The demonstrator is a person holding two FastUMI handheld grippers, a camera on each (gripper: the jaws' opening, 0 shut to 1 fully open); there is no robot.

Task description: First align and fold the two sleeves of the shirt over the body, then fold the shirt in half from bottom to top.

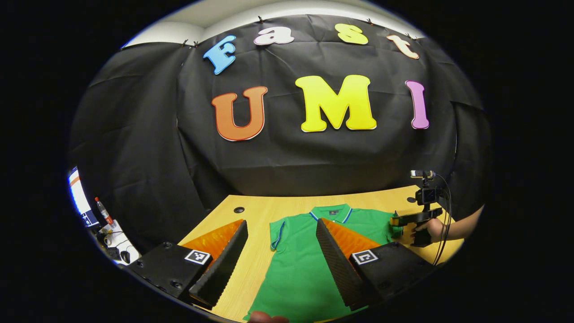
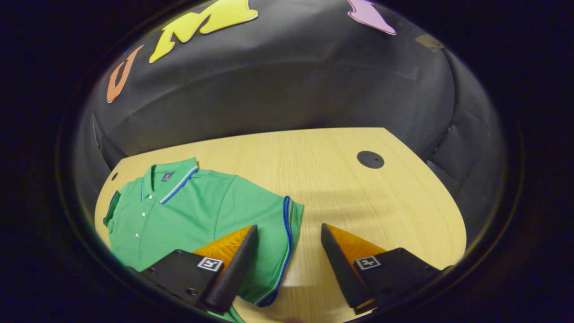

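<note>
left gripper (image 1: pixel 281 251): fingers spread wide and holding nothing; it hangs above the left side of the shirt, one finger over the bare table, the other over the body cloth.
right gripper (image 2: pixel 287 255): also wide open and empty; the blue-trimmed cuff of the right sleeve (image 2: pixel 287 233) lies between its two fingers. In the left gripper view it shows far right (image 1: pixel 397 220), held by a hand (image 1: pixel 432 229).
green polo shirt (image 1: pixel 309 255): lies flat, front up, on the wooden table (image 2: pixel 358 197), collar (image 2: pixel 172 181) toward the booth wall, hem toward the person.
left sleeve (image 1: pixel 277 233): spread out sideways, not yet folded.
handling: I judge the knit cloth light, soft and limp; it will sag and wrinkle, not slip.
where to hold: pinch each sleeve at its trimmed cuff edge, where the cloth is thicker.
table far part: a round black cable cap (image 2: pixel 370 159).
</note>
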